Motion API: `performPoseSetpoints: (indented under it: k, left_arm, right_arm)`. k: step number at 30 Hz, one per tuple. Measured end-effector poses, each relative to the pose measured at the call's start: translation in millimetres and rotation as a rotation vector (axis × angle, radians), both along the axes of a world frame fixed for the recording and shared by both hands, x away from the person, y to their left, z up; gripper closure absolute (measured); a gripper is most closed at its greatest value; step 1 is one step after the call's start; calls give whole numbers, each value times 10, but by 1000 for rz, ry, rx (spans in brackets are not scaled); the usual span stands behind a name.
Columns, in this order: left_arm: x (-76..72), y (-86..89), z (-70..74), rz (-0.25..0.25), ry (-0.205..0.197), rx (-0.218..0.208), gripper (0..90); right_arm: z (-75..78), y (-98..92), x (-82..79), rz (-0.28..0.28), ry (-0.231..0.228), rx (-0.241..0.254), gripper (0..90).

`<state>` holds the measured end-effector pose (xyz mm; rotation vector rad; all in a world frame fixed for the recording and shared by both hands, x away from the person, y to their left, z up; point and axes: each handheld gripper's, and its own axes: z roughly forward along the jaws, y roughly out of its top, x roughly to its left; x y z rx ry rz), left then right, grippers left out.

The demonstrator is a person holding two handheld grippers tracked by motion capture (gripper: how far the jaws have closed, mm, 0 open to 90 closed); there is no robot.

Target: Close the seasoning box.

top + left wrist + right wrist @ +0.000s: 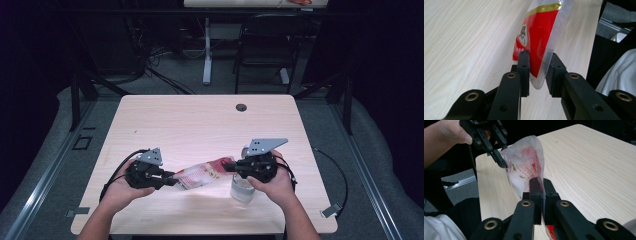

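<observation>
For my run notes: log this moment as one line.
left tool: jaws around snack bag corner, gap showing | right tool: shut on bag's other end | bag: lifted over table | glass: beside right hand

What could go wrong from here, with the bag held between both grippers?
1. The left gripper has the bag edge between its jaws with a visible gap on one side, so the bag may slip out if pulled.
2. The right gripper is shut on a thin edge, which might tear.
3. The cup sits right under the right hand, so a dip could knock it over.
</observation>
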<state>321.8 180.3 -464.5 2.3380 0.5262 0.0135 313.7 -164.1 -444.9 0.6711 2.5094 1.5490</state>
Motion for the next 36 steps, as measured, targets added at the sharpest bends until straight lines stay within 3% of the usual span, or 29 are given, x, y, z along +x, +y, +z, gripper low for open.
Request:
performPoseSetpoints:
  k: [20,32,36]
  left_arm:
    - [-27,-23,196,-21,-33,37,773]
    - [-6,-32,244,-36,-22,41,774]
    - [-7,-41,250,-37,-21,40,775]
  right_arm:
    - [-17,-68,-41,-3,12,7,875]
    - [8,-171,-76,-40,-4,7,795]
    - [11,-206,-80,-49,-10,7,840]
